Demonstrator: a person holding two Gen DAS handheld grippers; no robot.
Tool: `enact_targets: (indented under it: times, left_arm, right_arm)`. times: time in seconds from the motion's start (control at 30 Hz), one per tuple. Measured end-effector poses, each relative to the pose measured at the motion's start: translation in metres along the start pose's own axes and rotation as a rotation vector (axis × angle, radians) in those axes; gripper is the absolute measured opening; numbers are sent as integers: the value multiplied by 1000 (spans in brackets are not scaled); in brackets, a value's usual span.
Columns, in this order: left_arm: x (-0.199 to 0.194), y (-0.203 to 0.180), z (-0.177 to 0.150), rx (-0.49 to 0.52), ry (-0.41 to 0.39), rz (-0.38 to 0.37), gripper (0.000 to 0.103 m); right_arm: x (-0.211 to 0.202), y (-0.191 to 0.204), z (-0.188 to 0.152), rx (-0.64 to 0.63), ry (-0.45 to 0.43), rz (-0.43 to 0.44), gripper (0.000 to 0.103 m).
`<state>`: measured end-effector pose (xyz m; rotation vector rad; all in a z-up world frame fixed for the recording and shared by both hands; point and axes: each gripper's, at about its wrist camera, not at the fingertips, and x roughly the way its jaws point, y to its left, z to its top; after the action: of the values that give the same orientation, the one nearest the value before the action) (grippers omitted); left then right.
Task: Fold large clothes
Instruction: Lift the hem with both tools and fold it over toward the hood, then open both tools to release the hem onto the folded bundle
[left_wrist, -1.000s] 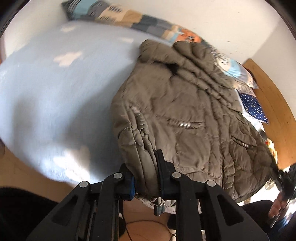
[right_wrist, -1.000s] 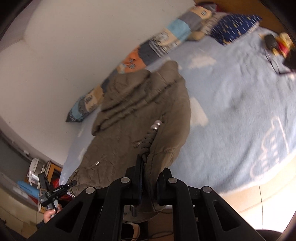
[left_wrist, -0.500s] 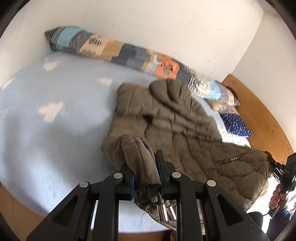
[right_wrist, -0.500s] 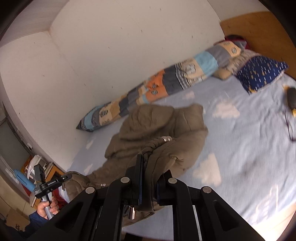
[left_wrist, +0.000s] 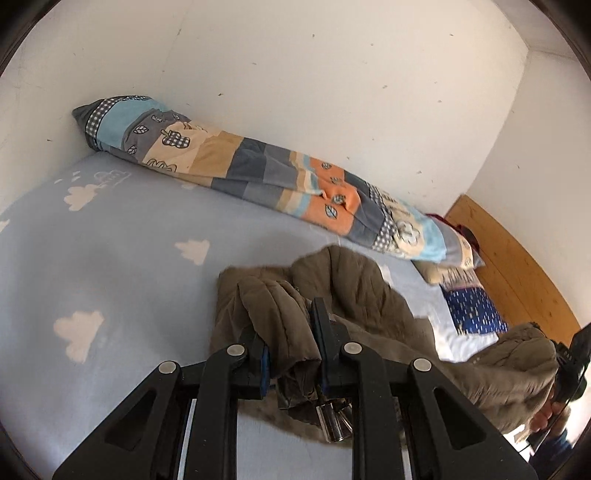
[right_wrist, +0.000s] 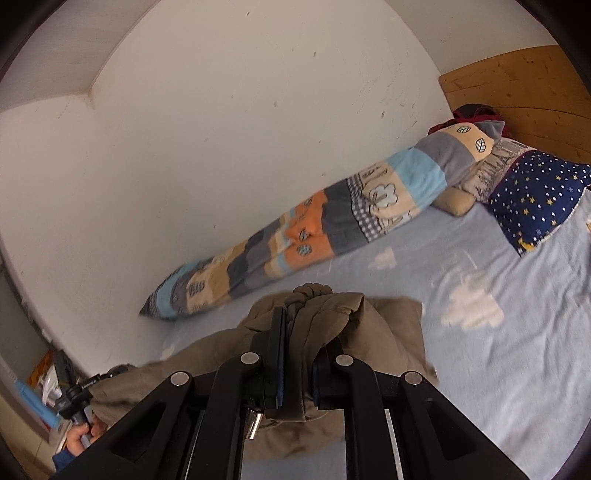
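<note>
Left wrist view: left gripper (left_wrist: 290, 334) clamped on bunched jacket (left_wrist: 354, 291) hem, jacket draped over blue bed sheet (left_wrist: 122, 258); patchwork blanket (left_wrist: 258, 177) along wall; right gripper (left_wrist: 569, 369) at far edge.

Right wrist view: right gripper (right_wrist: 299, 350) clenched on jacket (right_wrist: 373, 328) fold; star pillow (right_wrist: 535, 195) beyond.

You had 1 olive-brown padded jacket (left_wrist: 362, 295) on 1 pale blue bed sheet (left_wrist: 129, 258), and 2 grippers in play: the left gripper (left_wrist: 291, 354) and the right gripper (right_wrist: 299, 354). Along the wall you had 1 long patchwork bolster (left_wrist: 258, 177). At the head end you could count 1 navy star-print pillow (right_wrist: 535, 195) and 1 beige cushion (right_wrist: 456, 201). Behind them stood 1 wooden headboard (right_wrist: 517, 85). The sheet in the left wrist view showed at least 4 white cloud prints (left_wrist: 192, 251).
</note>
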<state>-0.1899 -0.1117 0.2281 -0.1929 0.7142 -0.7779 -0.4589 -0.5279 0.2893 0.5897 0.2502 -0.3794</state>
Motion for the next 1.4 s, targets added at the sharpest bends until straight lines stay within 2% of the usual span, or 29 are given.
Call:
enact_targets:
  times: [0.17, 0.27, 0.37, 0.47, 0.57, 0.63, 0.7, 0.8, 0.9, 0.93, 0.97, 1.03, 1.1, 1.13, 1.23, 1.33, 1.4]
  left_arm:
    - [56, 6, 31, -39, -10, 21, 19]
    - [93, 10, 44, -44, 1, 44, 19]
    - [146, 14, 58, -34, 29, 90, 19]
    - [193, 22, 63, -21, 72, 145, 19]
    - [235, 34, 59, -50, 129, 169, 19]
    - [252, 38, 54, -48, 150, 187, 21]
    - [263, 40, 50, -60, 169, 198, 22]
    - [263, 43, 55, -105, 187, 173, 26]
    - [250, 51, 65, -180, 185, 105, 39]
    - [242, 55, 70, -219, 174, 81, 45]
    - [235, 56, 74, -244, 157, 72, 59]
    - [210, 61, 84, -289, 79, 88, 75]
    - [194, 63, 91, -304, 37, 77, 75]
    - [185, 61, 94, -305, 26, 77, 75]
    - [169, 41, 93, -229, 8, 94, 75]
    - [166, 1, 75, -68, 23, 122, 75]
    - [174, -32, 50, 59, 53, 139, 75]
  right_arm:
    - [50, -22, 16, 76, -64, -15, 11]
    - [84, -42, 21, 125, -72, -24, 11]
    - [115, -62, 21, 143, -68, -71, 11]
    - [152, -85, 16, 157, -33, -146, 11]
    - [185, -107, 1, 162, 22, -225, 11]
    - [205, -120, -12, 168, 73, -282, 12]
    - [214, -130, -20, 202, 98, -295, 12]
    - [207, -139, -15, 283, 93, -238, 17]
    - [190, -141, -4, 350, 88, -154, 26]
    - [187, -140, -2, 357, 85, -140, 30]
    - [181, -139, 1, 369, 73, -118, 33]
    - [166, -136, 7, 399, 35, -69, 51]
    - [150, -131, 17, 411, -24, -37, 60]
    - [141, -128, 22, 408, -55, -20, 60]
    - [125, -110, 31, 339, -89, -41, 60]
    - [141, -73, 26, 170, -12, -120, 60]
    - [158, -47, 13, 46, 40, -179, 58]
